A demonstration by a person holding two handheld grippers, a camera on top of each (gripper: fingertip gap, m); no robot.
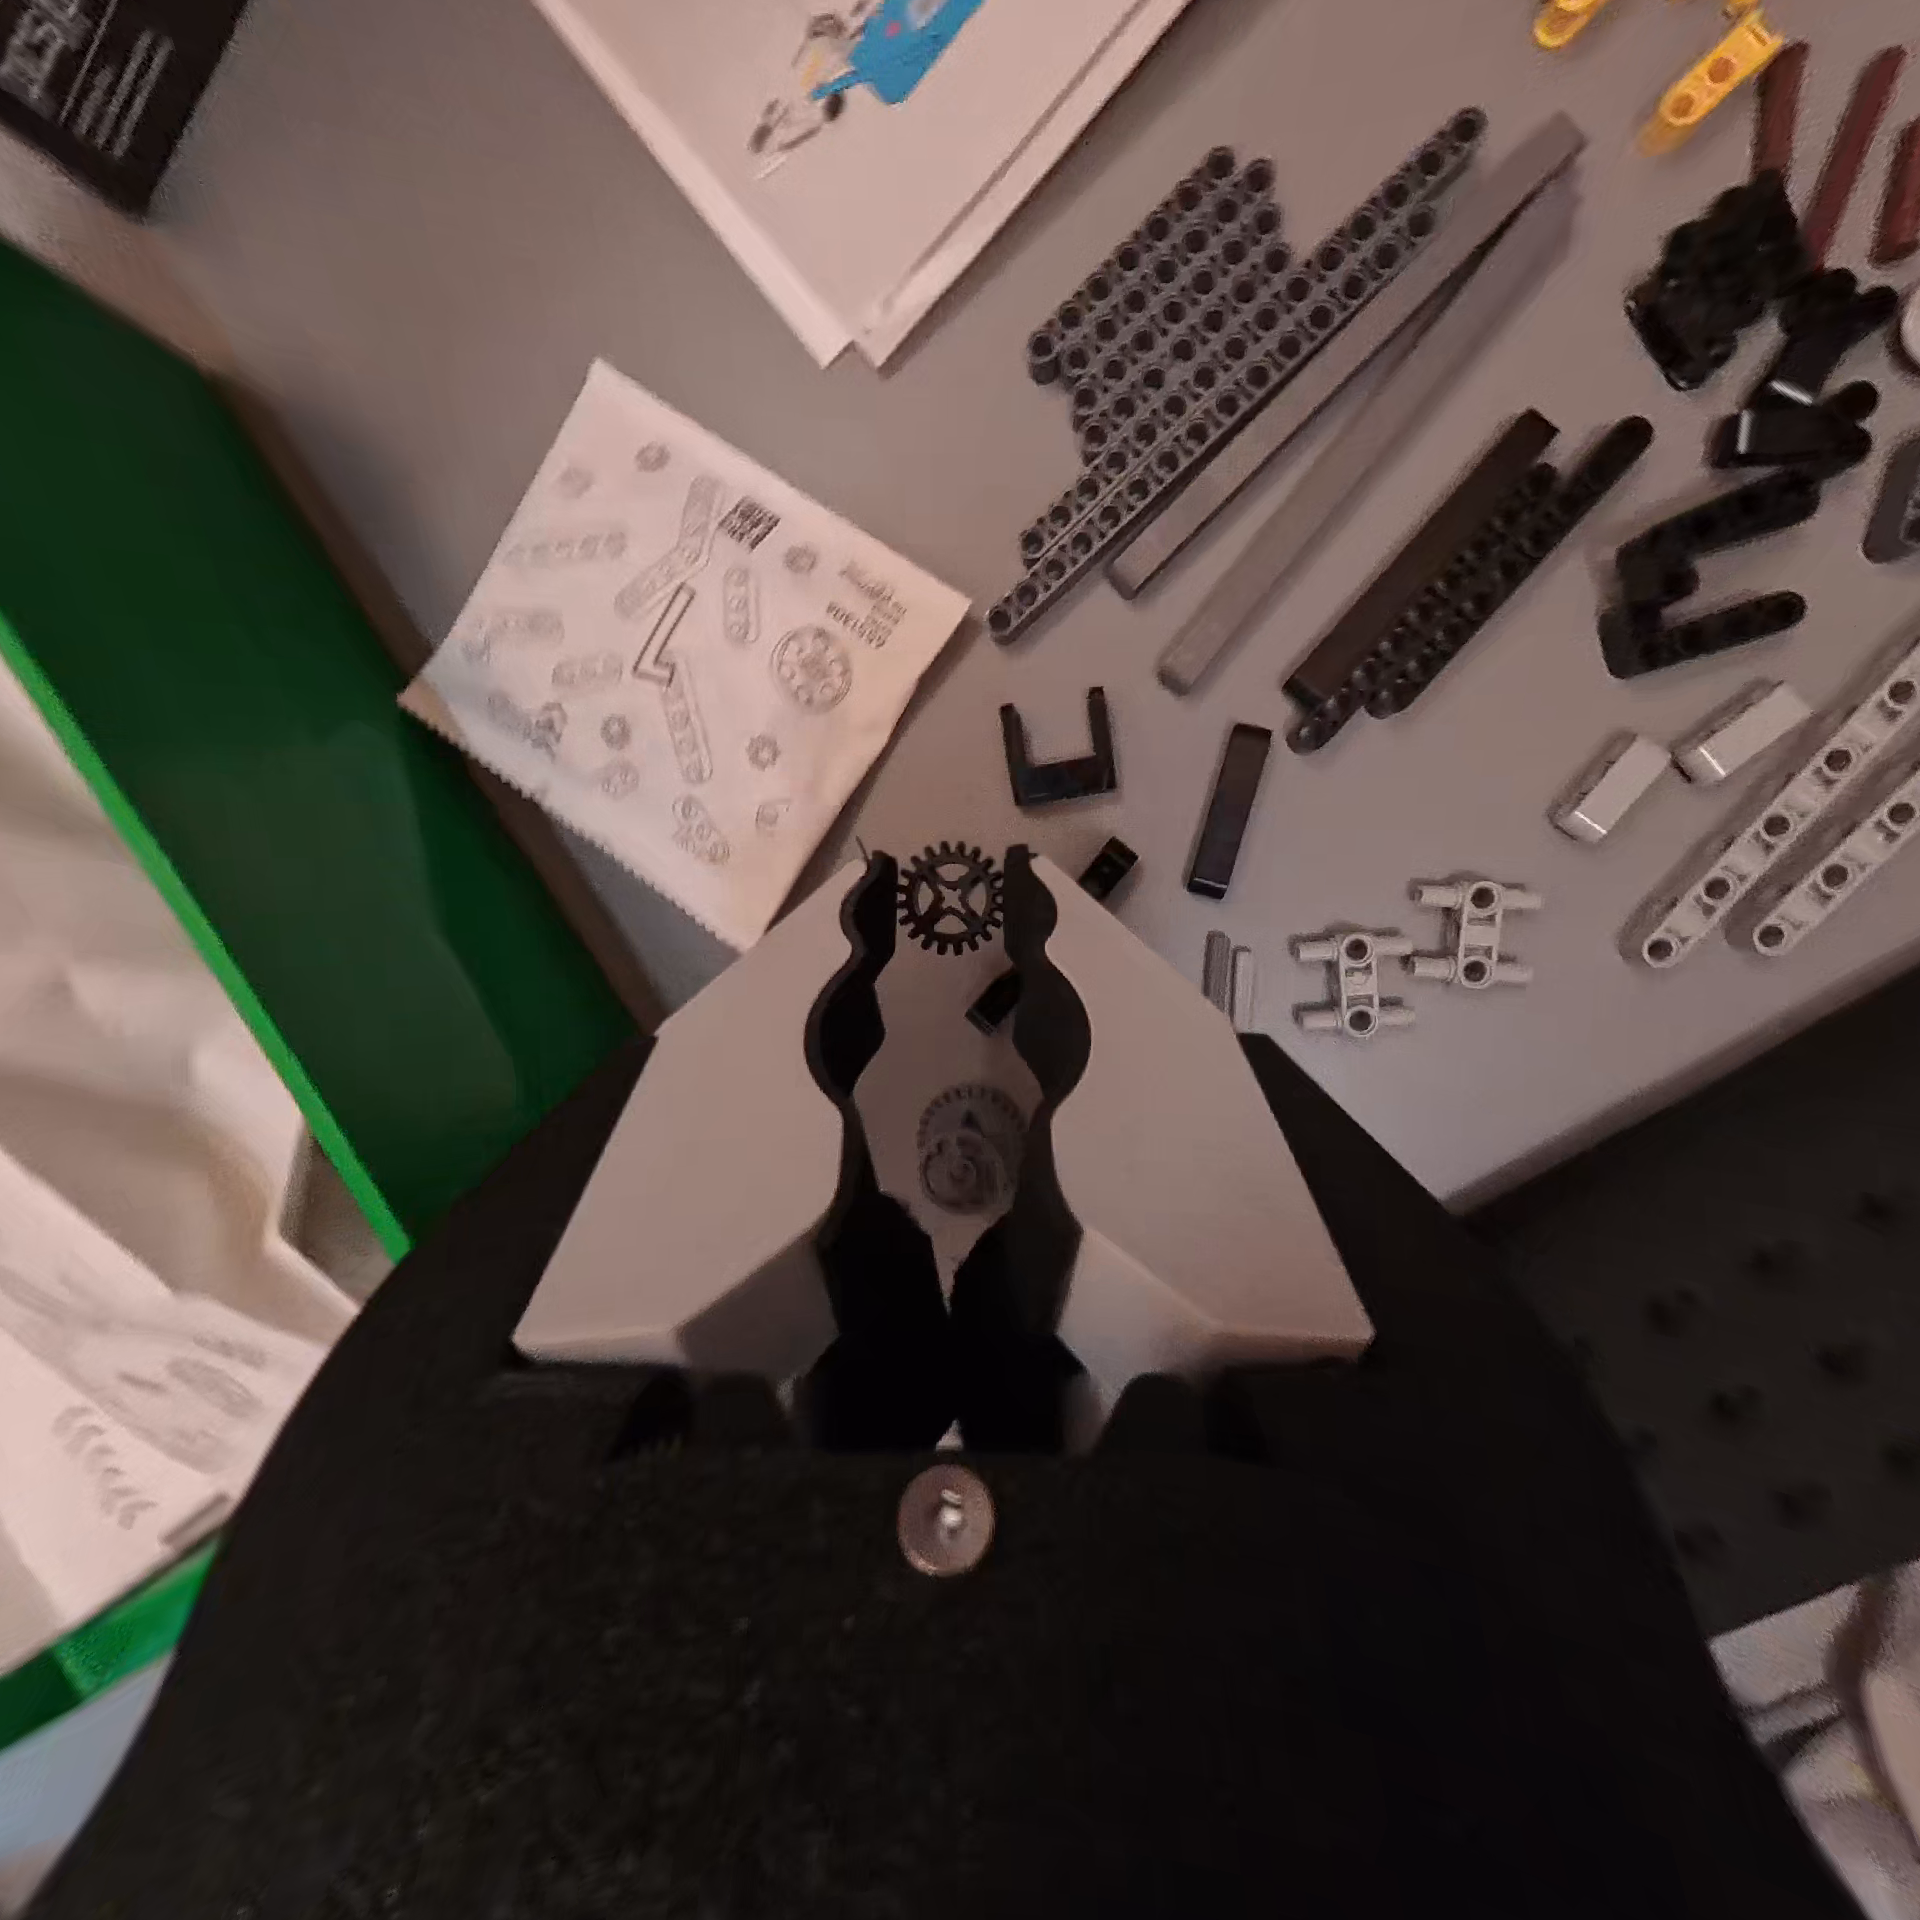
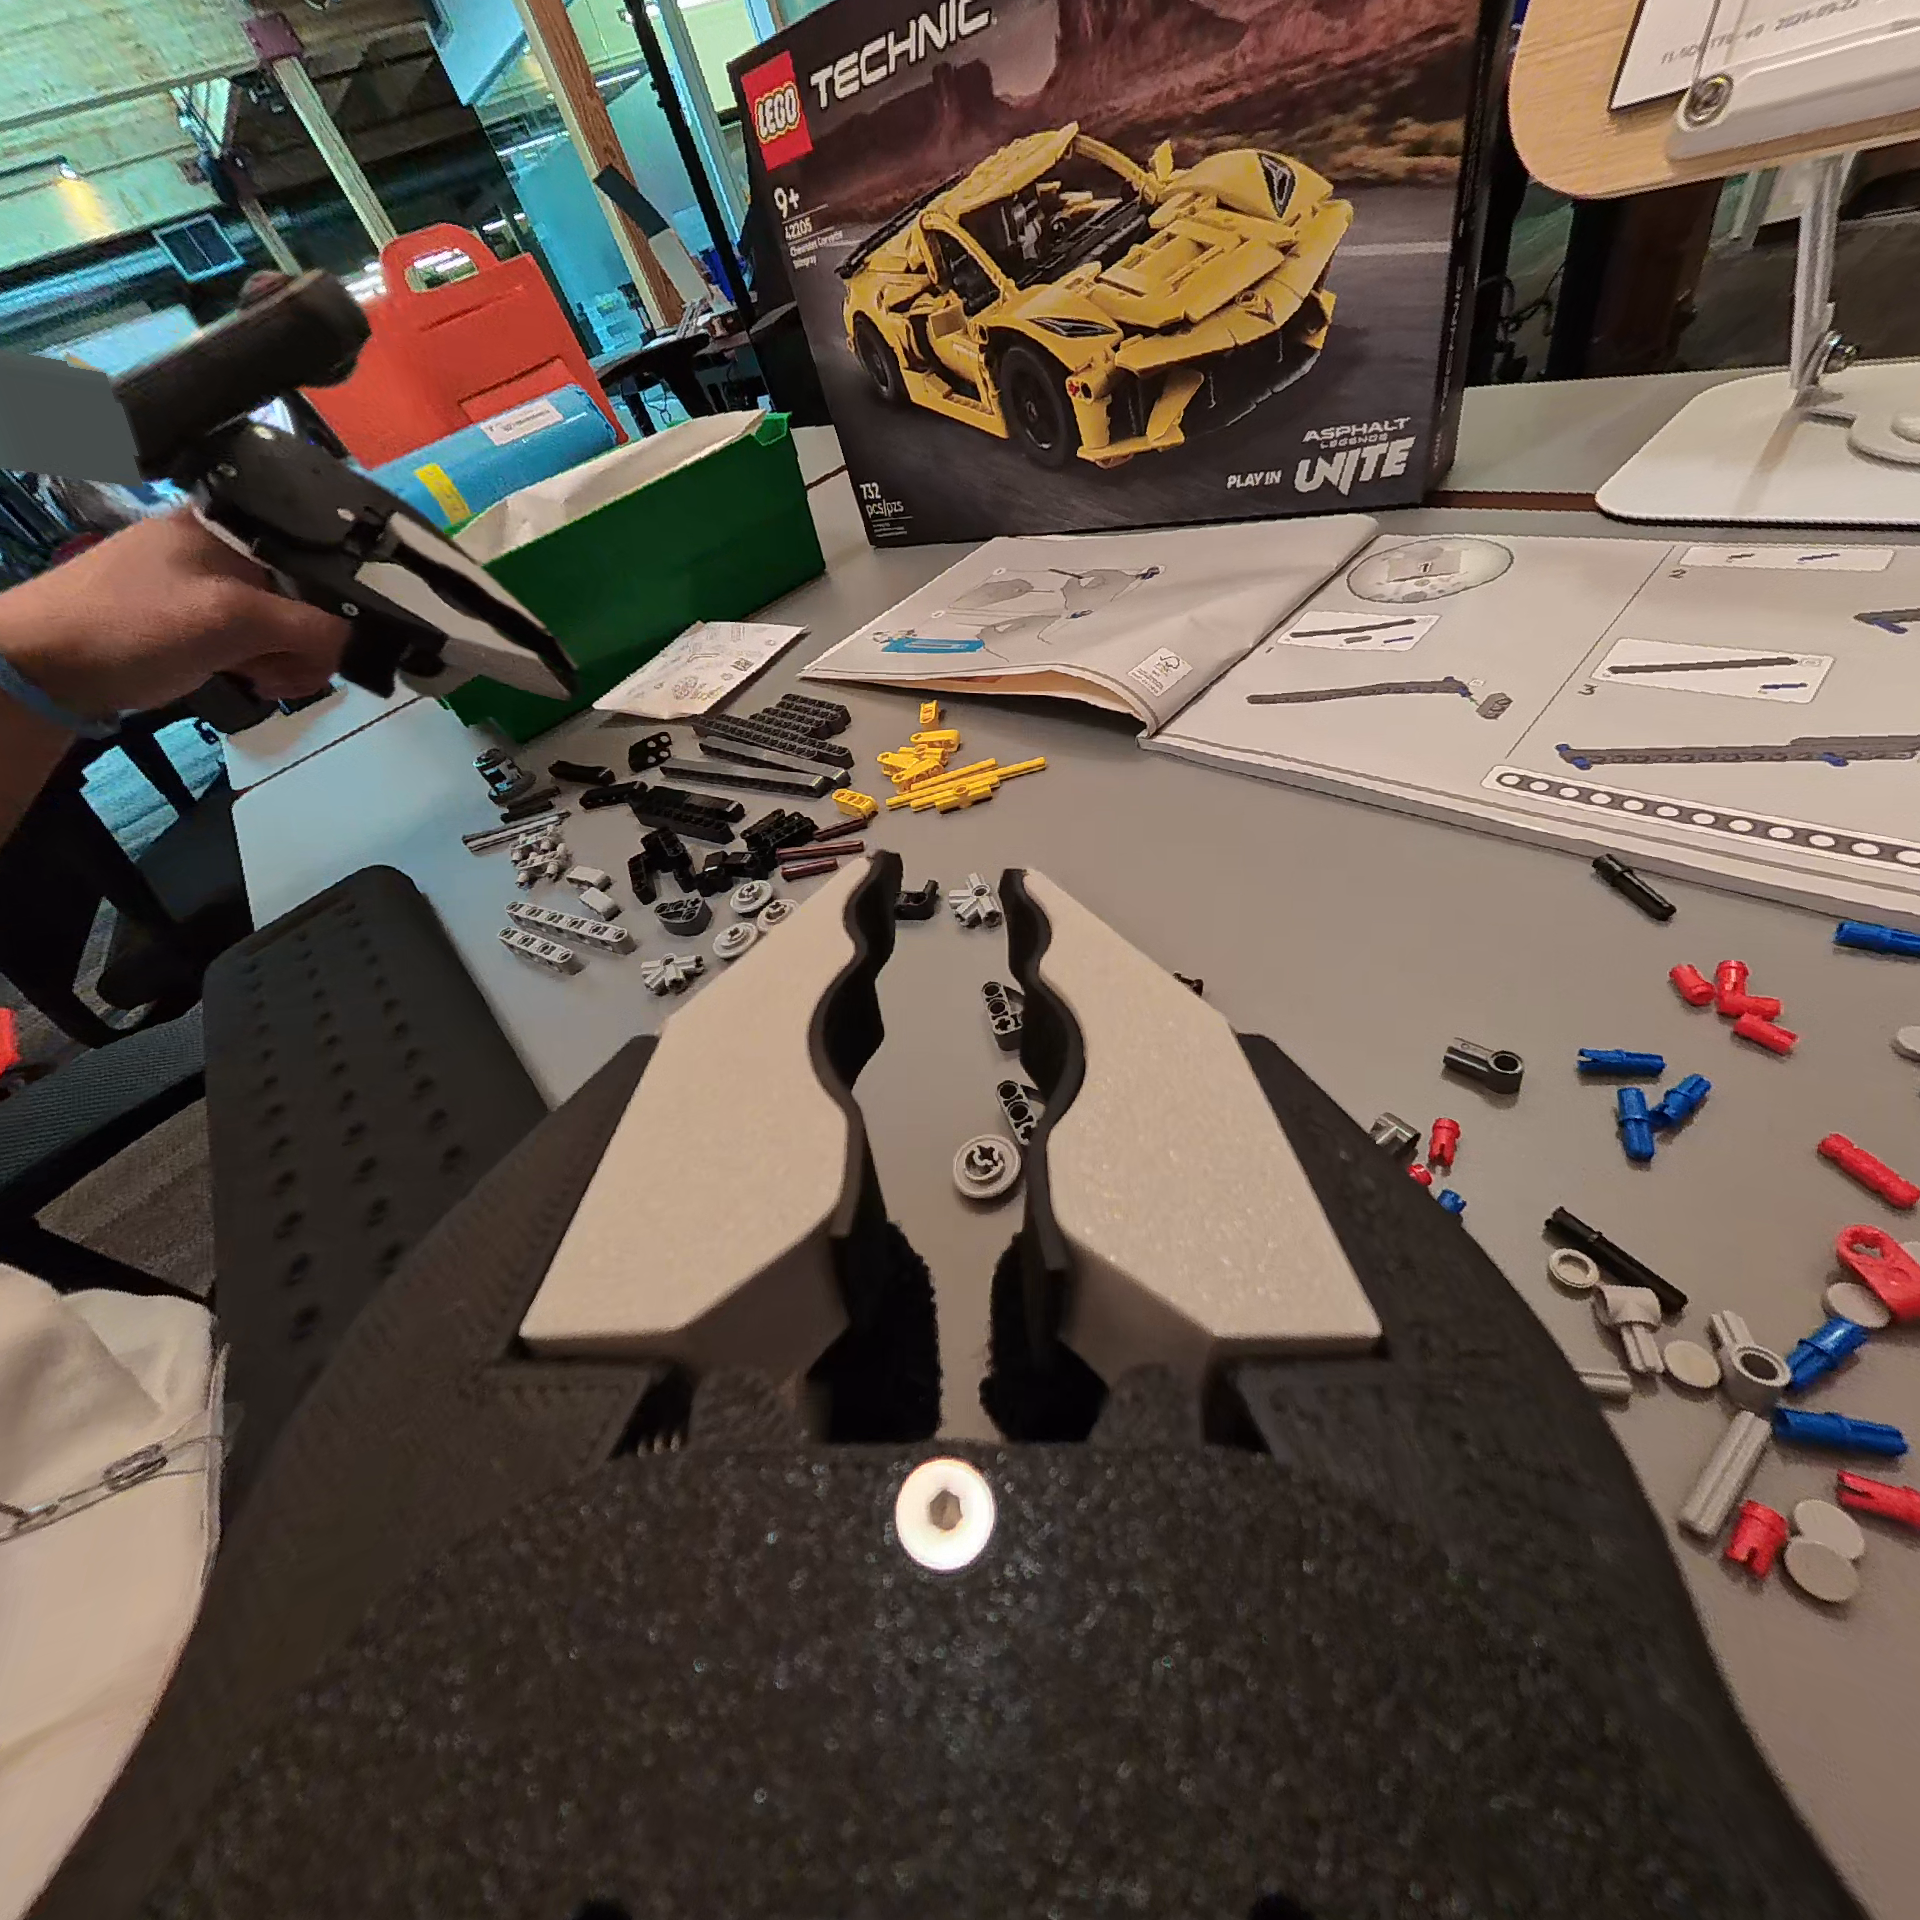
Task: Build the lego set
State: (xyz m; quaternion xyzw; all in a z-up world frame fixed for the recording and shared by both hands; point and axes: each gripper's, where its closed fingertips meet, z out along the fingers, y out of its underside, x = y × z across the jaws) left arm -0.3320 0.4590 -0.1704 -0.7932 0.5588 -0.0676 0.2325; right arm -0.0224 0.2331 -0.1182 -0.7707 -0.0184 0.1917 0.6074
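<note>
Above the grey table | left gripper clamps one black toothed plastic gear | right gripper slightly parted, empty

The left wrist view is dimly and evenly lit, and soft motion blur is seen across most of it; the green bin at the left edge and the paper beside it are smeared. Straight lines are bent near the borders by the wide-angle lens in both views. The right wrist view is brighter and sharper, with daylight admitted through windows at the upper left. A glare spot is shown on the screw head low in the frame. The raised left gripper is motion-blurred. Only faint, soft shadows are cast beneath the scattered pieces on the grey table.
</note>
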